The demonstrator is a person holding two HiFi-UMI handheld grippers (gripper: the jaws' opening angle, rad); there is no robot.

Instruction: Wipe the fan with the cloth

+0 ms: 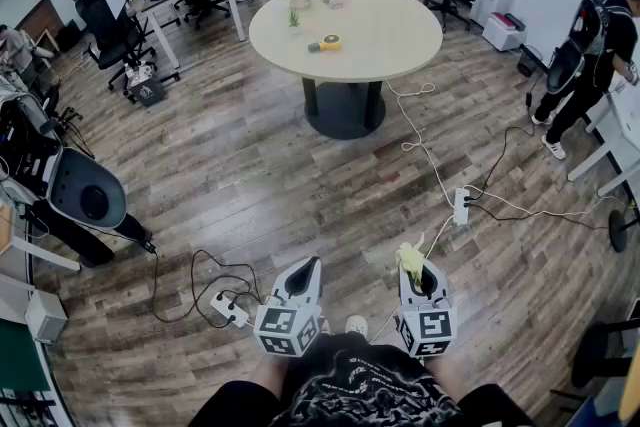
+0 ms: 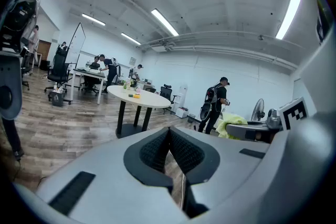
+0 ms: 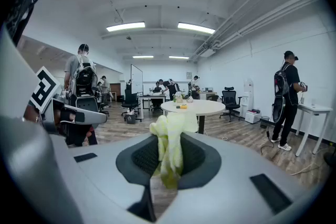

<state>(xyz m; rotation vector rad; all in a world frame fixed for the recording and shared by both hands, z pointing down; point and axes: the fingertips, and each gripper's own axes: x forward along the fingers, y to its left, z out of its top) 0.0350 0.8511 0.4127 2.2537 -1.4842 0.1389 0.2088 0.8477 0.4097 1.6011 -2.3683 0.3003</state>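
1. The right gripper (image 3: 168,159) is pinched on the yellow-green cloth (image 3: 169,134); a bunch stands above the pads, near and right of centre.
2. The left gripper (image 2: 169,150) is pressed together; nothing is held.
3. The cloth is judged light, soft and limp, best gripped bunched; the fan (image 2: 258,110) is seen far right, well apart.

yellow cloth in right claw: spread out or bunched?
Bunched. The yellow cloth is a crumpled wad pinched in the right claw, with a tuft poking up above the pads; no part hangs flat.
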